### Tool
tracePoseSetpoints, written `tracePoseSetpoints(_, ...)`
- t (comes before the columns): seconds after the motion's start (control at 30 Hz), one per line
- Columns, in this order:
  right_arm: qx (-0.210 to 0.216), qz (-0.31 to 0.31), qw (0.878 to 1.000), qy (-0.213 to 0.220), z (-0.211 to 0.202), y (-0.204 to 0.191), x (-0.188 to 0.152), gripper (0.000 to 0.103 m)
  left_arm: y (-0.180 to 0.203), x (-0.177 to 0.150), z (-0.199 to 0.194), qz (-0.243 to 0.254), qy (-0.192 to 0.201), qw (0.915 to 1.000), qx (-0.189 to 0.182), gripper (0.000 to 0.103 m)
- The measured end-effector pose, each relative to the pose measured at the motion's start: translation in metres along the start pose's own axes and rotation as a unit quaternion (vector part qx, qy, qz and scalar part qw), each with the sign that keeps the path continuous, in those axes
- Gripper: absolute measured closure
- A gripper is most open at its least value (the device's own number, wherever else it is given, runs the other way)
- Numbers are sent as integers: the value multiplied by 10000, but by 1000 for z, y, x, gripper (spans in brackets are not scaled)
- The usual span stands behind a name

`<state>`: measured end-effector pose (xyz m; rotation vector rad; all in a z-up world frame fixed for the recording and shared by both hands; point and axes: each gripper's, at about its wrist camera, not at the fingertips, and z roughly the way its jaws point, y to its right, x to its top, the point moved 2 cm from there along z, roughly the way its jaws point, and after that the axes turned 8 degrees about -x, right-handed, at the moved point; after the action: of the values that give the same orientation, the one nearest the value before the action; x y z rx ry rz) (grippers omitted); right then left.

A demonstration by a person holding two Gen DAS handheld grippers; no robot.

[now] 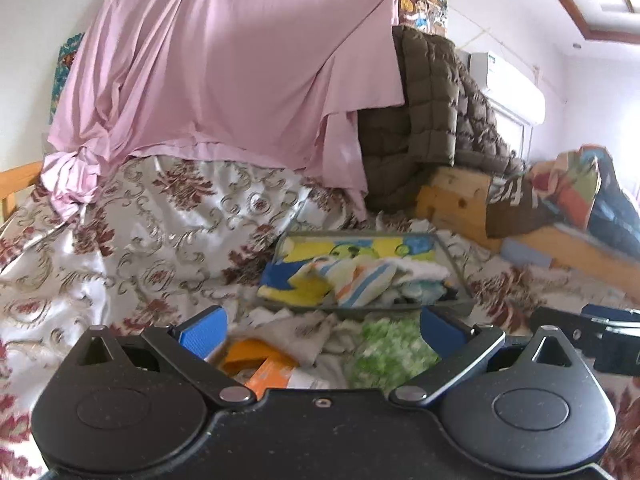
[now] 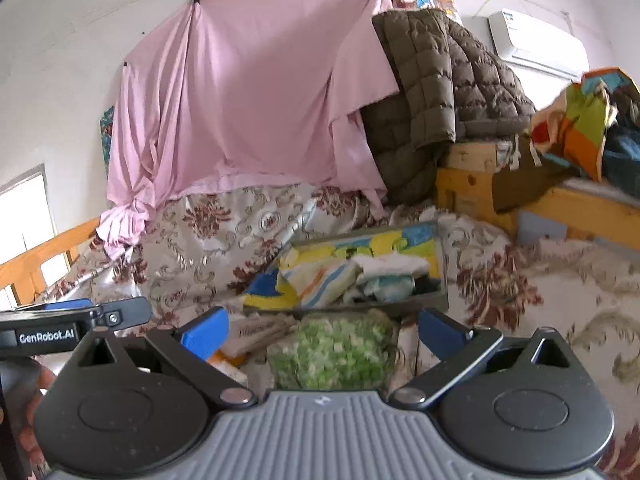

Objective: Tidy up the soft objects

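A shallow grey tray [image 1: 454, 260] [image 2: 442, 256] sits on the floral bedspread and holds several folded cloths, among them a yellow-and-blue one [image 1: 296, 280] [image 2: 268, 290] and a striped one [image 1: 364, 280] [image 2: 324, 278]. In front of it lie a green-and-white cloth [image 1: 394, 350] [image 2: 336, 352], a white cloth [image 1: 308, 334] and an orange item [image 1: 260, 362]. My left gripper [image 1: 322, 330] is open over these loose items. My right gripper [image 2: 322, 330] is open just above the green-and-white cloth. Neither gripper holds anything.
A pink sheet [image 1: 224, 72] hangs on the wall behind the bed. A brown quilted jacket [image 1: 436, 108] drapes over a wooden bed frame [image 1: 456, 196] at the right, with a colourful blanket [image 2: 580, 128] beyond. The floral bedspread [image 1: 132, 240] covers the bed.
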<state>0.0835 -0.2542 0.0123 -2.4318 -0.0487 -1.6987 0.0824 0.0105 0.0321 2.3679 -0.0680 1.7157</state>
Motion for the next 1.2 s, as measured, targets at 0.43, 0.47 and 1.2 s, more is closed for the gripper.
tracePoseSetpoints(0.43, -245, -87, 9990, -361, 0, 3, -38, 0, -5, -42, -3, 45, -405, 9990, 167, 1)
tracePoseSetpoints(0.47, -232, -95, 9989, -389, 0, 3, -40, 0, -4, -43, -2, 75, -429, 9989, 161, 1)
tracePoseSetpoints(1.2, -171, -249, 9930, -1139, 24, -10, -66, 0, -25, -54, 15, -370, -1248, 9862, 1020, 1)
